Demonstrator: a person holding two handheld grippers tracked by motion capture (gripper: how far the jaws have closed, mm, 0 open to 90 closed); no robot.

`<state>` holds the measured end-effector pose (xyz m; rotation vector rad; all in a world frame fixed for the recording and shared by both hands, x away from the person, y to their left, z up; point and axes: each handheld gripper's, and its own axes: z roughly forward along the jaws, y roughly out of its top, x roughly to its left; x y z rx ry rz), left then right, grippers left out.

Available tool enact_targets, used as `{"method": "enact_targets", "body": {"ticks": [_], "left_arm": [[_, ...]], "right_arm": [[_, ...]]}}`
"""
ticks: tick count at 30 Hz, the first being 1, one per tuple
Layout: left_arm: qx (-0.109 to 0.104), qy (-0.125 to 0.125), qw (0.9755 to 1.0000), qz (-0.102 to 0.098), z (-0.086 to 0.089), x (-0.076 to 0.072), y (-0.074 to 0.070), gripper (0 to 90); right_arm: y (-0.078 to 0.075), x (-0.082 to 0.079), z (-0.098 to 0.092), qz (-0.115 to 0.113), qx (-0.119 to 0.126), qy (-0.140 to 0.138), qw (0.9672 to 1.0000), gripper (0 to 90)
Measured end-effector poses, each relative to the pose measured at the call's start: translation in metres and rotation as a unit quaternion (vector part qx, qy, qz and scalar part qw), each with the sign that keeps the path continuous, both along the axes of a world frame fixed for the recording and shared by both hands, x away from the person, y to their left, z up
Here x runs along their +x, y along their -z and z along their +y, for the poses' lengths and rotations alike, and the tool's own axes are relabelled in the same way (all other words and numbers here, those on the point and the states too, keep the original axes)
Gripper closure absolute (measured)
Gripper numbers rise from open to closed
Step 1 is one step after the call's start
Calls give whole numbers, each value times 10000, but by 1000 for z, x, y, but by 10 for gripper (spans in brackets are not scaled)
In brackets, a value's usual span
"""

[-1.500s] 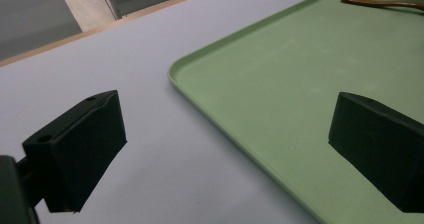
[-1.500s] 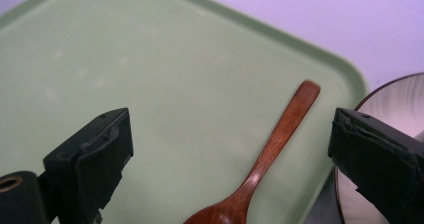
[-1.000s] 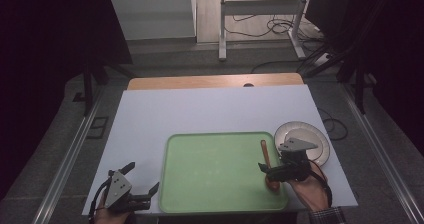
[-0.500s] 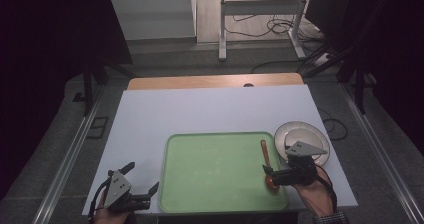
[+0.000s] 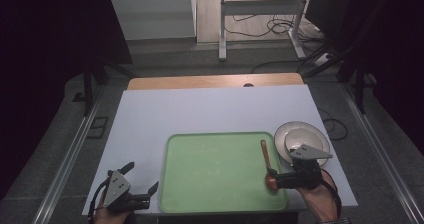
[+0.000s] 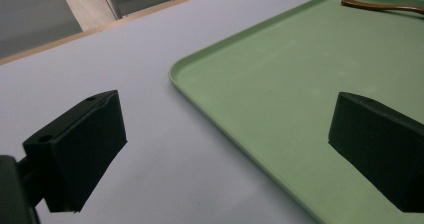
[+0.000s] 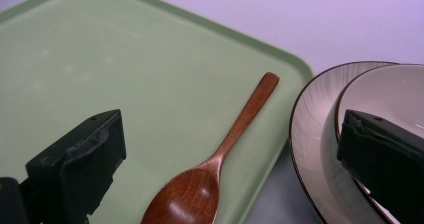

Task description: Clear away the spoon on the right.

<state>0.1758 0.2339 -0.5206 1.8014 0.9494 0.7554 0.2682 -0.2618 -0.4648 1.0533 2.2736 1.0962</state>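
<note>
Spoon: a brown wooden spoon (image 7: 225, 154) lies flat on the right edge strip of the pale green rectangular plastic tray (image 5: 220, 171), just beside the tray's right rim.
Spoon axis: in the high view its long axis runs nearly 12 to 6 o'clock; the handle tip points to about 12, the bowl sits at the 6 end.
Right gripper: the right gripper (image 7: 235, 159) has its jaws spread wide, gripping nothing, and they straddle the spoon's bowl without touching it that I can see.
Direction to spoon: from the right gripper's own view the spoon lies dead ahead, handle running off toward 1 o'clock.
Nearer hand: the right one, judged by position; it sits right at the bowl end.
Left gripper: the left gripper (image 5: 131, 191) is spread open and empty, at the tray's 8 o'clock, over the white tabletop (image 5: 210, 109).
Neighbour: a white round plate with a dark rim (image 5: 285, 136), with a white bowl (image 5: 300, 139) in it, stands just beside the tray at the spoon's 3 o'clock.
</note>
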Motion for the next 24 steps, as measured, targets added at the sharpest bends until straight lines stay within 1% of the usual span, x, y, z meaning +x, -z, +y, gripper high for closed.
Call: {"method": "enact_targets", "body": {"ticks": [4,9,24], "left_arm": [[-2,0,10000,0,0,0,0,17],[-13,-2,10000,2,0,0,0,17],[-18,-7,10000,2,0,0,0,17]], "right_arm": [[0,-3,-3,2,4,33,10000,0],[1,-5,-8,19,-63,96,9999,0],[-1,-15,-23,-19,-31,266,9996,0]]}}
